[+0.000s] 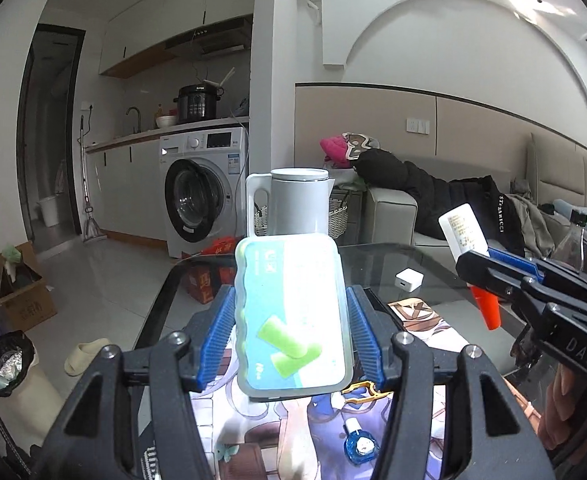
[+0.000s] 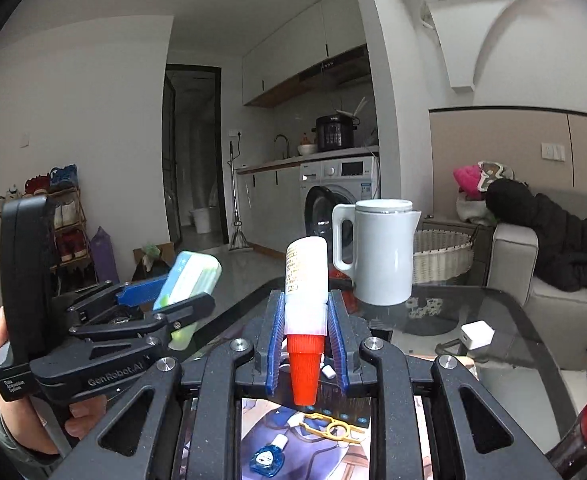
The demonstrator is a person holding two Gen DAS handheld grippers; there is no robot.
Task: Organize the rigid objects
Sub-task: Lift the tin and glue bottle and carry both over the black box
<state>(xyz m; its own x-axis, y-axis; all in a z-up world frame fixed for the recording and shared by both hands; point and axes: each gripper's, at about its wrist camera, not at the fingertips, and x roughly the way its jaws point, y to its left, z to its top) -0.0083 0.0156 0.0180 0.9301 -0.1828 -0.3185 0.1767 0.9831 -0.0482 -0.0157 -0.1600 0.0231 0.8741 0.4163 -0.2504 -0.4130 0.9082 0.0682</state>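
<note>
Both of your tools are loaded and up in the air, so you look to be mid-carry, with nothing set down yet. Your left gripper (image 1: pixel 291 332) is clamped on the plastic case (image 1: pixel 291 312), its ribbed blue pads (image 1: pixel 219 336) pressing the two long edges. The case is a flat, round-cornered box, translucent and glossy, with a teal-and-white card and green shapes showing through, held above the printed mat (image 1: pixel 313 440). Your right gripper (image 2: pixel 304 338) squeezes the glue bottle (image 2: pixel 305 284): a white, labelled, smooth cylinder with a ribbed red cone cap (image 2: pixel 304 364) pointing back toward you, bottom end forward.

Ahead sits the white jug (image 2: pixel 377 252), matte, hard and handled, on the glass table (image 2: pixel 473 300), with a small white charger cube (image 2: pixel 476 334) near it. A little blue bottle (image 2: pixel 268 458) lies on the mat below.

Next, I'd say, you need to pick a landing spot for each item. The case is slick, so lower it flat before letting go. The bottle is narrow-based, so it may tip if stood up.
</note>
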